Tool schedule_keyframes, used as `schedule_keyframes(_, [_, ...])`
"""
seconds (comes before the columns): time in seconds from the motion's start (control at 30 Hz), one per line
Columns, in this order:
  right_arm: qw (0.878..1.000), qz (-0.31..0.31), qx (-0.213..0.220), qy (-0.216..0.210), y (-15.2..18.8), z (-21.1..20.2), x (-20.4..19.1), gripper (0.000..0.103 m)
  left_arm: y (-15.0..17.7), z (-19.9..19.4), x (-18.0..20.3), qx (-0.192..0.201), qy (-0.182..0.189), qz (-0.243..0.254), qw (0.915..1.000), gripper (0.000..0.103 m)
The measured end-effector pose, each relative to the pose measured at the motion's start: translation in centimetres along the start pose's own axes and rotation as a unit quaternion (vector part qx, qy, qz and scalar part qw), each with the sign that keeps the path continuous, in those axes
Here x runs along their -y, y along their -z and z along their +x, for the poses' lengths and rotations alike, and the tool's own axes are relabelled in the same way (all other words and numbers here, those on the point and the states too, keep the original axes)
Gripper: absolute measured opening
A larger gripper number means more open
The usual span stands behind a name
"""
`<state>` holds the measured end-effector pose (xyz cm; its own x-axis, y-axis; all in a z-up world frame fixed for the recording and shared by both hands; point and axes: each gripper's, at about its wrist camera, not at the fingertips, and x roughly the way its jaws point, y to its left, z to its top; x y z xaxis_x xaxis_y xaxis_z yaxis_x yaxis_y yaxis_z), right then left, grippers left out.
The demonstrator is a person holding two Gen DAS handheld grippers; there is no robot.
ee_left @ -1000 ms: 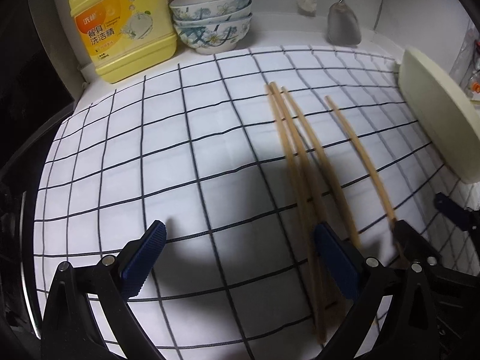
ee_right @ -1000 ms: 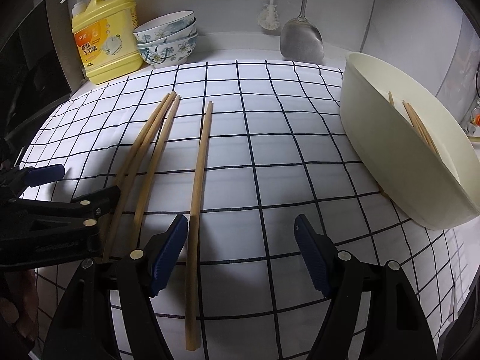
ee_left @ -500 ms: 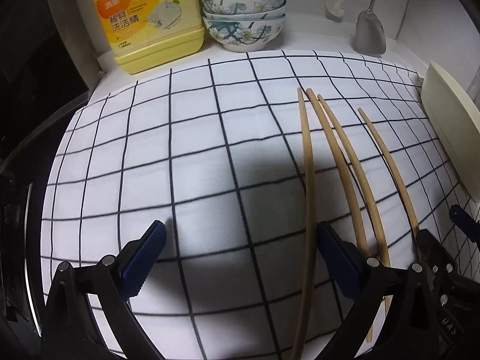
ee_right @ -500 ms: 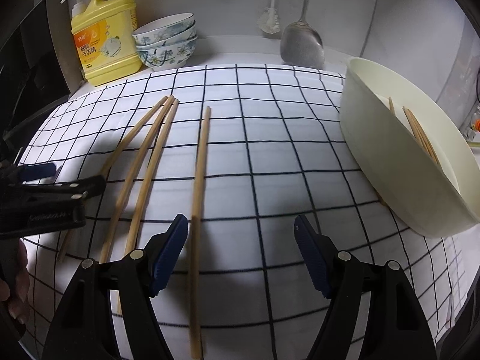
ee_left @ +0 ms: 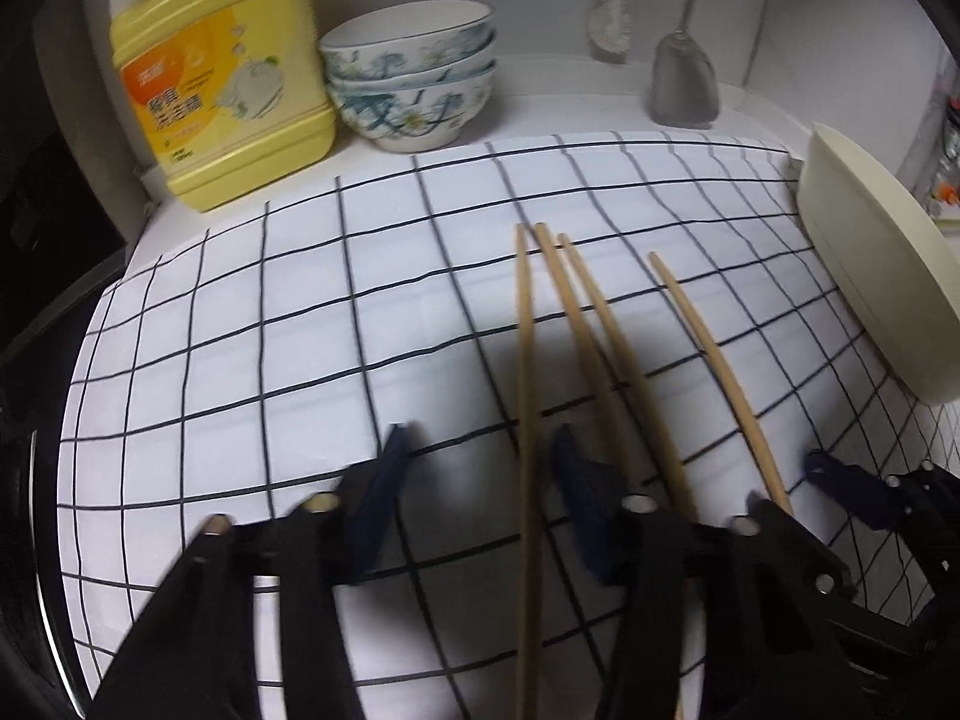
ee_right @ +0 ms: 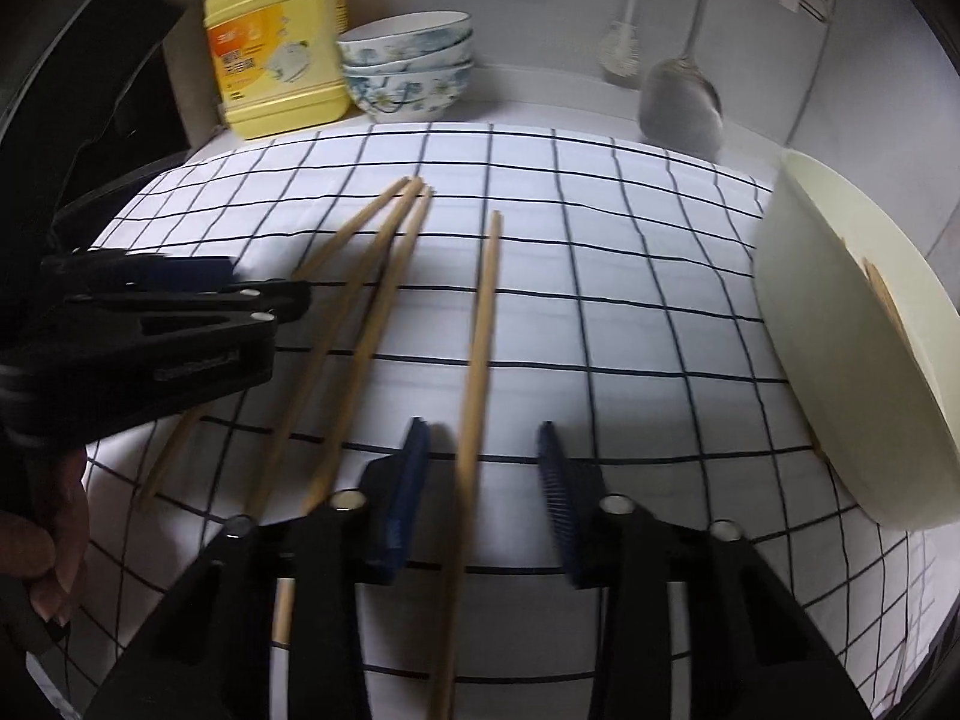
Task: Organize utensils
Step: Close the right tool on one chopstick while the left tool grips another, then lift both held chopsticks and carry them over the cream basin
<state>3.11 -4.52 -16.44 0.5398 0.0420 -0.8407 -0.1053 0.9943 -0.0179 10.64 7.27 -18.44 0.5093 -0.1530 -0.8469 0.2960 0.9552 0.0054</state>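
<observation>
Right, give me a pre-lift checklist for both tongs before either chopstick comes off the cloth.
1. Left tongs have one chopstick only: ok. The leftmost chopstick runs between the jaws, which are closing; the two beside it lie outside.
2. Right tongs have one chopstick only: ok. The lone chopstick sits between the closing jaws.
3. Pads pressing firmly on each chopstick: not ok, gaps show on both.
4. The two tongs apart from each other: ok, though close.
5. Cream basin has room: ok, only a few chopsticks inside.
6. Checked cloth flat under the chopsticks: ok.
</observation>
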Motion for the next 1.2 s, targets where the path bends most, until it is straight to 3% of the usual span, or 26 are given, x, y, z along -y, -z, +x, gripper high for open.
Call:
schedule_keyframes(0.07, [1.000,-0.001,0.000,-0.008,-0.1,0.0,-0.3,0.019,-0.1,-0.1,0.9,-0.002,0.005,0.015,0.9999,0.007])
schedule_keyframes(0.17, [1.000,-0.011,-0.001,-0.010,-0.2,0.0,-0.8,0.007,0.1,-0.2,1.1,-0.001,0.002,0.022,0.9997,0.007])
schedule_keyframes(0.5, [0.997,0.066,-0.013,-0.033,0.5,-1.4,1.0,0.006,1.8,-2.1,-0.9,-0.017,0.029,0.017,0.9993,0.007])
schedule_keyframes(0.8, [0.993,0.114,-0.002,-0.020,1.2,-7.5,1.8,0.006,2.7,-8.1,-0.5,-0.004,0.055,0.054,0.9970,0.007])
schedule_keyframes(0.97, [0.989,0.142,0.026,0.000,1.1,-12.1,4.0,0.006,1.7,-11.8,2.1,0.019,0.095,0.082,0.9919,0.007])
schedule_keyframes(1.2, [0.979,0.188,0.064,0.046,1.2,-16.9,10.7,0.006,-1.8,-14.7,8.6,0.057,0.153,0.117,0.9797,0.007])
